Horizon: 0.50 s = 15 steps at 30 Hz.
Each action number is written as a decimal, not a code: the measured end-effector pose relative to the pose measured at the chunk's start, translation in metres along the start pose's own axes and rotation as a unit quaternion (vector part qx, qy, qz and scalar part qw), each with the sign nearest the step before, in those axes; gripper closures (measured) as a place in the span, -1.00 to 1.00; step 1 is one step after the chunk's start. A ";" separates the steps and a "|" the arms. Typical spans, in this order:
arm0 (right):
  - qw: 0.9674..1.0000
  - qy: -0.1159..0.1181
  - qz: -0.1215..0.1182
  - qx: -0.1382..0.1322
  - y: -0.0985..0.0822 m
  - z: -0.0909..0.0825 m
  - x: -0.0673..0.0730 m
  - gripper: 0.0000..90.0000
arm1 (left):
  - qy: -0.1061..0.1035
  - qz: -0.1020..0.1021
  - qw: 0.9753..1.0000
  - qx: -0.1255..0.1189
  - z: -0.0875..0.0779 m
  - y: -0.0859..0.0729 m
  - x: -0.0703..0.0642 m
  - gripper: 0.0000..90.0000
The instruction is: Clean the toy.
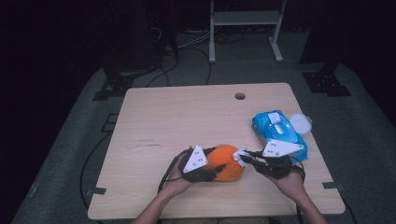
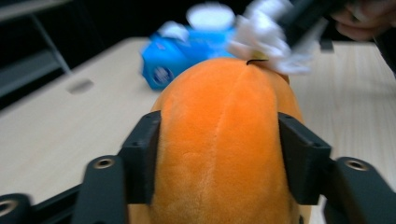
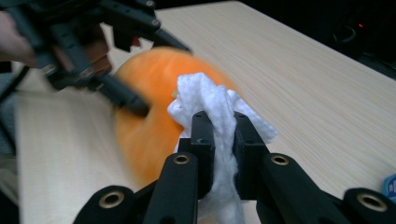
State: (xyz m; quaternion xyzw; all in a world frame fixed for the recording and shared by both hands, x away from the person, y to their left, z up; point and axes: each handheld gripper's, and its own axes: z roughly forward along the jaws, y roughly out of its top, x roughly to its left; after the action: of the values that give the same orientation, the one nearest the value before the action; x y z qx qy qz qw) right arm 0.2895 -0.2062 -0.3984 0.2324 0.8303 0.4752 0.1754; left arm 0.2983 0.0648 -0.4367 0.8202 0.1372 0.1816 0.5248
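An orange plush toy (image 1: 227,163) (image 2: 224,140) lies on the wooden table (image 1: 177,116) near its front edge. My left gripper (image 1: 215,161) (image 2: 219,135) comes at it from the left, and its two black jaws press against the plush's sides. From the right, my right gripper (image 1: 243,157) (image 3: 219,122) is shut on a crumpled white wipe (image 1: 238,155) (image 3: 205,93). The wipe (image 2: 268,39) rests against the plush's (image 3: 149,112) right end. In the right gripper view the left gripper (image 3: 163,79) straddles the toy.
A blue pack of wipes (image 1: 279,128) (image 2: 173,60) lies at the table's right edge, behind my right hand. A round white lid (image 1: 300,122) (image 2: 210,16) sits beside it. A cable hole (image 1: 240,96) is at the table's far side.
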 end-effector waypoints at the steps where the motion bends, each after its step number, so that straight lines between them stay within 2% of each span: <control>1: 1.000 0.004 -0.001 0.005 -0.003 0.004 -0.001 0.78 | -0.007 -0.010 1.000 0.000 -0.001 -0.001 0.001 -0.37; 2: 1.000 0.007 0.006 0.003 -0.006 0.006 -0.003 0.79 | -0.021 -0.019 1.000 0.004 -0.002 -0.001 0.003 -0.45; 4: 1.000 0.008 0.018 0.002 -0.010 0.005 -0.006 0.79 | -0.032 -0.023 0.999 0.002 -0.006 -0.003 0.006 -0.51; 8: 1.000 -0.008 0.024 0.016 -0.016 0.000 -0.009 0.79 | -0.028 -0.011 1.000 0.008 -0.008 -0.007 0.005 -0.46; 10: 0.999 -0.002 0.031 0.008 -0.016 -0.001 -0.007 0.79 | -0.024 -0.003 1.000 0.011 -0.006 -0.007 0.004 -0.46; 12: 1.000 0.006 0.017 0.000 -0.009 -0.001 0.003 0.79 | -0.023 0.004 1.000 0.009 -0.004 -0.007 0.002 -0.46; 14: 1.000 0.027 0.007 -0.011 -0.004 0.001 0.010 0.79 | -0.023 0.005 1.000 0.008 -0.004 -0.008 0.000 -0.46; 15: 1.000 0.022 -0.003 -0.007 -0.002 0.003 0.012 0.79 | -0.023 0.004 1.000 0.009 -0.004 -0.008 0.001 -0.46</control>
State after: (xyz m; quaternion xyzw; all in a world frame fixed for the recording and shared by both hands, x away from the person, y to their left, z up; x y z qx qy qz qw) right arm 0.2806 -0.1985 -0.4029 0.2184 0.8315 0.4850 0.1604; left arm 0.2970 0.0720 -0.4426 0.8293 0.1234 0.1639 0.5198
